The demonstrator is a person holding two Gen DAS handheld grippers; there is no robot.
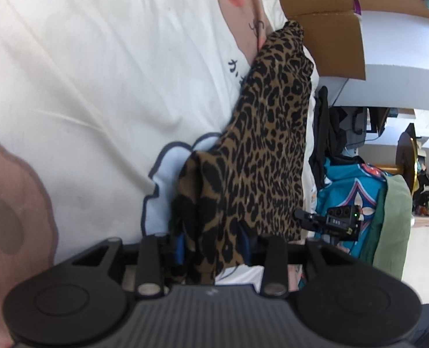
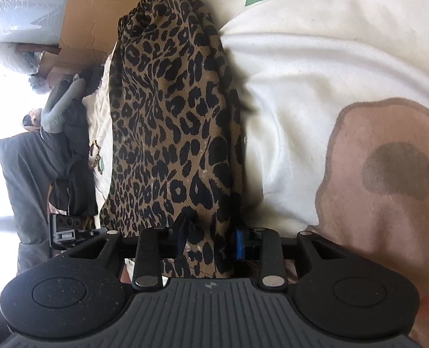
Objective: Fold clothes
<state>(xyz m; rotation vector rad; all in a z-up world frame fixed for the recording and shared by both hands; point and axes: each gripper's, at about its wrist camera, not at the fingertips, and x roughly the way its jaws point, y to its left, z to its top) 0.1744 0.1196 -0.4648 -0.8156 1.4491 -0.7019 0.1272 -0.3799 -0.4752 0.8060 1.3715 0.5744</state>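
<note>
Leopard-print cloth [image 1: 260,150] fills the gap between the fingers of both grippers, a thin, slippery-looking garment bunched into a long ridge. The left gripper [image 1: 211,243] stands at a narrow opening with the fabric gathered between its blue pads [image 1: 180,246], and it appears to be clamped on that end, though the folds hide the exact contact. The right gripper [image 2: 208,240] is likewise narrow, with the other end of the same garment [image 2: 173,121] passing between its pads [image 2: 239,245]; whether they press firmly I cannot tell for sure, but the cloth looks pinched. Just beyond both sets of fingers the garment stretches away over a cream bedspread [image 1: 84,72] with pale pink and blue printed shapes, which serves as the folding surface. To do this step well, I judge both ends should be held level and drawn gently apart so the ridge flattens before any fold is laid, since thin cloth held bunched will crease crookedly. Farther off, past the garment's far end, sits a cardboard box [image 1: 330,29], and to the side of the left gripper a heap of other clothes [image 1: 356,191] waits off the bed's edge.
</note>
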